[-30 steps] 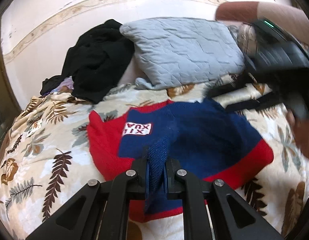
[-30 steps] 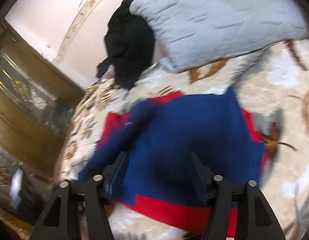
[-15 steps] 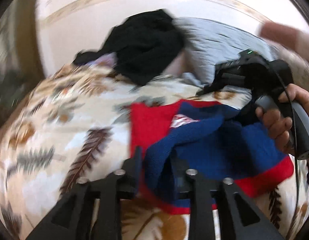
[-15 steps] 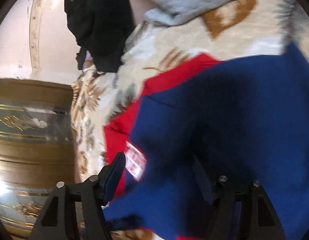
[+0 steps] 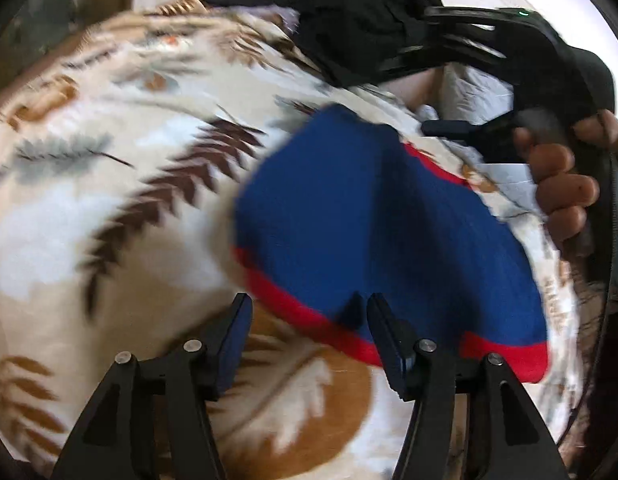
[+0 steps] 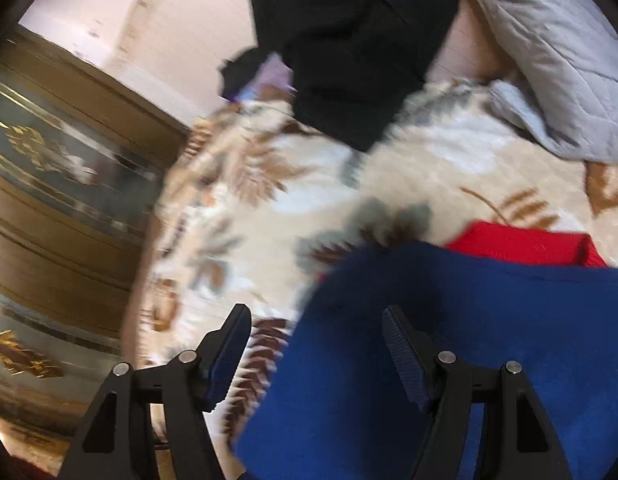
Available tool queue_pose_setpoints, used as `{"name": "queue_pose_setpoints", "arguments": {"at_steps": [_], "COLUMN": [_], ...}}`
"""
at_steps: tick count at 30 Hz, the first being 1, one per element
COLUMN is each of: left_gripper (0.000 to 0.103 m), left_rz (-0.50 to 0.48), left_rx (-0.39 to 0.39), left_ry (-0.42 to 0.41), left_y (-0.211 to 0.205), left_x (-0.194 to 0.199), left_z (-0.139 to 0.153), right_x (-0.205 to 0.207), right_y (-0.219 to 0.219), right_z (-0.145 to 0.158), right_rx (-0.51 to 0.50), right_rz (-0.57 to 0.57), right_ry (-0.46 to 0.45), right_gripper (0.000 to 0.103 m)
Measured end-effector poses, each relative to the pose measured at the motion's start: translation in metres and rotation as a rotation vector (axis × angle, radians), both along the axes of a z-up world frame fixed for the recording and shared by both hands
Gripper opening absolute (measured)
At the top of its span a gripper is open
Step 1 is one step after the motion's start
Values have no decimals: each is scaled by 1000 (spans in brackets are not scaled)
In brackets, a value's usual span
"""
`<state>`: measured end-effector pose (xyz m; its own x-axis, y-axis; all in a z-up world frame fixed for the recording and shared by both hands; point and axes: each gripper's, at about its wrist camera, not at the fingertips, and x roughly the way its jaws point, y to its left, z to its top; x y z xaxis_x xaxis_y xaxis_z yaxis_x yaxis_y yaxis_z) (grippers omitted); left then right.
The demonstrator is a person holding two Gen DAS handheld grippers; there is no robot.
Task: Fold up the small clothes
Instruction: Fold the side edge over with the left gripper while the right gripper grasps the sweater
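Since blue sweater (image 5: 389,220) lies folded on blanket (image 5: 109,200), we spread left gripper (image 5: 307,334) to drop it; right gripper (image 6: 315,346) apart too, empty.

Sweater (image 5: 381,232) lies on blanket (image 5: 109,184), garment pile (image 5: 349,20) behind.
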<state>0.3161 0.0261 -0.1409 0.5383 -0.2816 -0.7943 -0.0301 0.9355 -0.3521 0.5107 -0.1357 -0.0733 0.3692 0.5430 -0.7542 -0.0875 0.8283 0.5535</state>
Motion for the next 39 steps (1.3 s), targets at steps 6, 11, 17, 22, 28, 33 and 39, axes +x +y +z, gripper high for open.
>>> {"name": "queue_pose_setpoints", "arguments": {"at_steps": [6,11,17,22,28,33,39], "left_gripper": [43,31,13,10,10,10,10], "left_rz": [40,42,-6,-73,-159,-249,-355], "left_rx": [-78,-114,-101,-44,2,34,76], "left_ry": [-27,-38,-111,-212,-305,-387,-440], "left_y": [1,10,5,-7,-26,-51,-102], "left_x": [9,17,22,12,-8,-27,-44], "left_z": [-14,-9,2,15,33,56,70], "right_x": [24,54,68,58,38,14,-17], "right_y": [29,81,112,102,39,-19,-70], "right_z": [-14,-30,-62,-70,-28,9,33], "right_rx": [-155,-443,-696,-710,-500,-358,-267], "right_rz": [82,171,184,218,183,133,84], "right_ry": [108,236,316,271,167,105,54], "right_gripper": [72,72,68,33,25,24,24]}}
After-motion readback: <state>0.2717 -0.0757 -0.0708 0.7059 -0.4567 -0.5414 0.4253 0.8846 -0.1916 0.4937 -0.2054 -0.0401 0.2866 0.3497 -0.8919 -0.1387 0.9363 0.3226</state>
